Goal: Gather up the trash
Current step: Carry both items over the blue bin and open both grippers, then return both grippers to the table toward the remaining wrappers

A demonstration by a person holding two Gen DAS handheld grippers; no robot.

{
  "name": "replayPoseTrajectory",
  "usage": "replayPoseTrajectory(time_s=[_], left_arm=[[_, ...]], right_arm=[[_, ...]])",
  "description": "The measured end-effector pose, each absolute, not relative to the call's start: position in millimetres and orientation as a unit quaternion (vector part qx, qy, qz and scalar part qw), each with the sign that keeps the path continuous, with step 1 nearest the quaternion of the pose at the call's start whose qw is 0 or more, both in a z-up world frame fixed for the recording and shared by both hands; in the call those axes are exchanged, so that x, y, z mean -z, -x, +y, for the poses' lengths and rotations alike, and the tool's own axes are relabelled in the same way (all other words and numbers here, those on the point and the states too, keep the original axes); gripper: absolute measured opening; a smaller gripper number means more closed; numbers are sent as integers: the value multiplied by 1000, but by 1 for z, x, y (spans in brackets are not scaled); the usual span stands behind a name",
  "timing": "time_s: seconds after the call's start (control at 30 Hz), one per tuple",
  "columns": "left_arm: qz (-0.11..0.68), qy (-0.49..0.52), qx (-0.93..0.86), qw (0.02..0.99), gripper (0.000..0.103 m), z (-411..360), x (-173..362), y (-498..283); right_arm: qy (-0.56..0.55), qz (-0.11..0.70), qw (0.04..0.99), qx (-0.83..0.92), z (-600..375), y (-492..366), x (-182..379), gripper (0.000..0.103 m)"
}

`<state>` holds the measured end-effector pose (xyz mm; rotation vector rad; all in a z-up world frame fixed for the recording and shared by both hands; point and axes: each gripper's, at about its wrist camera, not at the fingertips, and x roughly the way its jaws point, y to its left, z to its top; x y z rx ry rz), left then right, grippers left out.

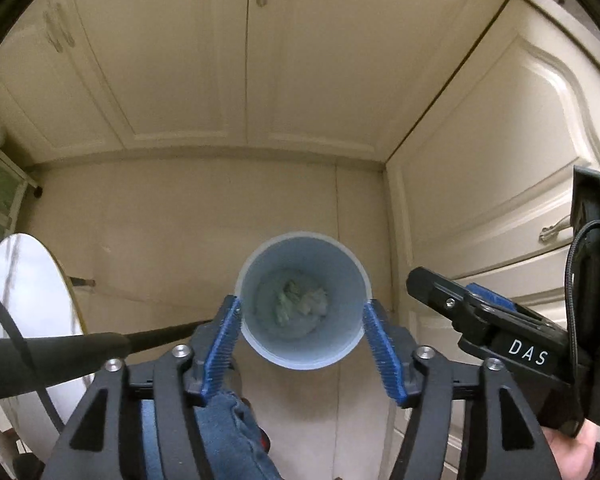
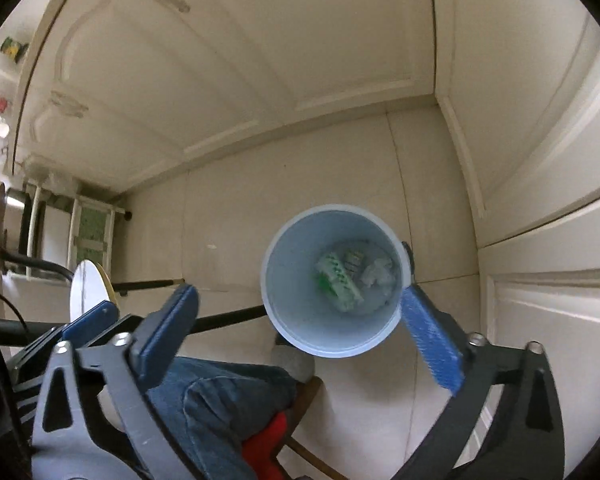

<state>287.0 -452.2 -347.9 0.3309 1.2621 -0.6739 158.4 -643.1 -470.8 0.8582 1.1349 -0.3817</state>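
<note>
- Nearest in both wrist views is the person's leg in blue jeans [image 2: 220, 396], below the bin and close under the cameras; something red [image 2: 266, 444] shows beside the leg.
- The left gripper [image 1: 302, 320] points steeply down over the bin, its blue-padded fingers [image 1: 220, 344] spread apart on either side of the bin's rim, with nothing held between them.
- The right gripper [image 2: 300, 312] also points down, fingers [image 2: 430, 336] spread wide and empty; one pad lies across the bin's right edge in the picture, the other well to its left.
- In the left view the right gripper [image 1: 480, 312] shows just to the right of the bin.
- The bin [image 1: 260, 344] is a pale blue round bucket standing on the floor [image 1: 180, 220], upright and open at the top.
- The trash [image 2: 340, 280] lies at the bottom of the bin: a green-and-white wrapper and crumpled white paper [image 2: 376, 272] next to it.
- A round white disc [image 1: 28, 280] stands left of the bin, and a dark rod [image 2: 148, 284] runs across the floor between them.
- Beyond the bin, cream cupboard doors [image 1: 180, 60] rise from the floor, meeting more doors [image 1: 500, 140] at a corner to the bin's right.
</note>
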Motion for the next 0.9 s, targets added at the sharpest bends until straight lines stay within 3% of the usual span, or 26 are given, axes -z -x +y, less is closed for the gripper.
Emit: replayPoseTrajectory(time_s=[0.4,0.43,0.73,0.9], left_arm=[[487,-121,332,799,77,-426,257,-280],[476,-121,340,802,83,-423,247,-271],[352,-78,359,861,102,-352,157,-228],[328,-36,321,888,102,-292,141,-210]], right_arm=[[-386,450,787,171,-614,-150,384,103],[-385,443,792,170,-611,-150,374,103],[-352,358,852,151,-564,-150,263,103],[-315,332,881,120,-520,-162,212,103]])
